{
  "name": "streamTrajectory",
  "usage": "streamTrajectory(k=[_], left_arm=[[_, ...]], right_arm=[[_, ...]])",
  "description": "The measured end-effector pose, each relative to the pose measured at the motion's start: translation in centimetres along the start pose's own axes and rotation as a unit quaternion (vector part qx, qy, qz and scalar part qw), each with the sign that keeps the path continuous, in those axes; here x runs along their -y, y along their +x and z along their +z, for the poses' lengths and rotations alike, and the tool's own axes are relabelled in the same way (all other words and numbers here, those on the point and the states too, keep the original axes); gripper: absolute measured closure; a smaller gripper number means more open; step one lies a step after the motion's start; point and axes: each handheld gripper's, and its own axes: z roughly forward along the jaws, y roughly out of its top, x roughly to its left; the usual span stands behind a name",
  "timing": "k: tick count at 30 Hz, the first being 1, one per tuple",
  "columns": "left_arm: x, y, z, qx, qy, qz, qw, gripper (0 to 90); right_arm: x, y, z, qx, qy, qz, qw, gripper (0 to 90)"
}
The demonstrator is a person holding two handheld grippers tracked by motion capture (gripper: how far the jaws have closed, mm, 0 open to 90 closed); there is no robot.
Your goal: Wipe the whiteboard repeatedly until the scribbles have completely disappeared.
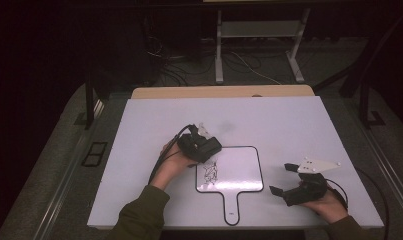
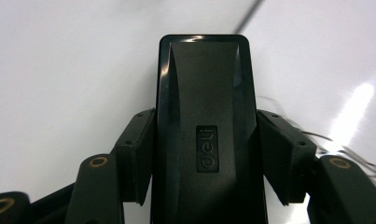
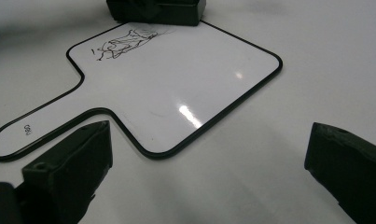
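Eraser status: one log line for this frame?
left gripper: shut on eraser | whiteboard: scribble present | right gripper: open, empty

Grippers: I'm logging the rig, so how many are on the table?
2. The left gripper holds a black eraser at the whiteboard's near-left corner; the right gripper, jaws apart, sits right of it.

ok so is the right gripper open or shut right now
Open. In the right gripper view its jaws stand wide apart with bare table between them, and the right gripper rests beside the whiteboard, holding nothing.

I count one paddle-shaped whiteboard [image 1: 237, 170], one black eraser [image 2: 206, 135], two grippers, and one white table [image 1: 289, 125].
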Motion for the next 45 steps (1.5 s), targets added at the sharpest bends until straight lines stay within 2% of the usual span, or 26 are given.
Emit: streamTrajectory(k=[1,4,8,10,11,15,20,22,25,29,32,35,37,39,40,44,45], left_arm=[[0.1,0.4,0.0,-0.01,-0.004,-0.005,0.9999,40.0],[0.2,1.0,0.0,-0.007,-0.005,-0.015,0.9998,40.1],[0.1,0.8,0.0,-0.003,0.0,-0.01,0.9999,40.0],[0.0,0.4,0.0,-0.012,0.003,0.003,0.9999,40.1],[0.0,0.5,0.0,-0.011,0.003,0.002,0.9999,40.0],[0.3,1.1,-0.1,-0.017,-0.001,-0.015,0.9997,40.0],[0.3,0.4,-0.4,-0.002,0.015,0.003,0.9999,40.0],[0.3,0.1,-0.4,-0.007,0.013,0.009,0.9999,40.0],[0.3,0.6,-0.3,-0.02,0.014,0.001,0.9997,40.0],[0.4,0.7,-0.4,-0.032,0.019,0.004,0.9993,40.0],[0.4,0.4,-0.5,-0.012,0.019,0.0,0.9998,40.0],[0.4,-0.1,-0.7,0.004,0.027,0.02,0.9994,40.0],[0.4,-0.2,-0.7,0.005,0.025,0.01,0.9996,40.0],[0.4,0.3,-0.5,-0.015,0.017,0.0,0.9998,40.0],[0.4,0.6,-0.4,-0.017,0.015,-0.005,0.9997,40.0],[0.2,0.6,-0.3,-0.023,0.017,0.001,0.9996,39.9],[0.1,0.4,-0.2,-0.014,0.017,0.002,0.9998,39.9]], right_arm=[[0.0,0.0,0.0,0.0,0.0,0.0,1.0,0.0],[0.0,0.0,0.0,0.0,0.001,0.0,1.0,0.0],[0.0,0.0,0.1,0.0,0.001,0.001,1.0,0.0],[0.0,0.0,0.1,0.0,0.002,0.001,1.0,0.0],[0.0,0.1,0.1,0.0,0.002,0.001,1.0,0.0],[0.0,0.0,0.0,0.0,0.001,0.0,1.0,0.0],[0.0,0.0,0.0,0.0,0.0,0.0,1.0,0.0],[0.0,0.0,0.1,0.0,0.001,0.0,1.0,0.0],[0.0,0.0,0.0,0.001,-0.001,0.0,1.0,0.0],[0.0,0.0,-0.1,0.002,-0.002,0.0,1.0,0.0],[0.0,0.0,0.0,0.001,-0.001,0.0,1.0,0.0],[0.0,0.0,0.0,0.002,-0.002,0.001,1.0,0.0],[-0.1,0.0,0.0,0.002,-0.002,0.001,1.0,0.0],[-0.1,0.0,0.0,0.003,-0.001,0.0,1.0,0.0],[-0.1,0.0,0.0,0.003,-0.001,0.0,1.0,0.0],[-0.1,0.0,0.0,0.003,-0.002,0.0,1.0,0.0],[-0.1,0.0,0.0,0.002,-0.001,0.001,1.0,0.0]])
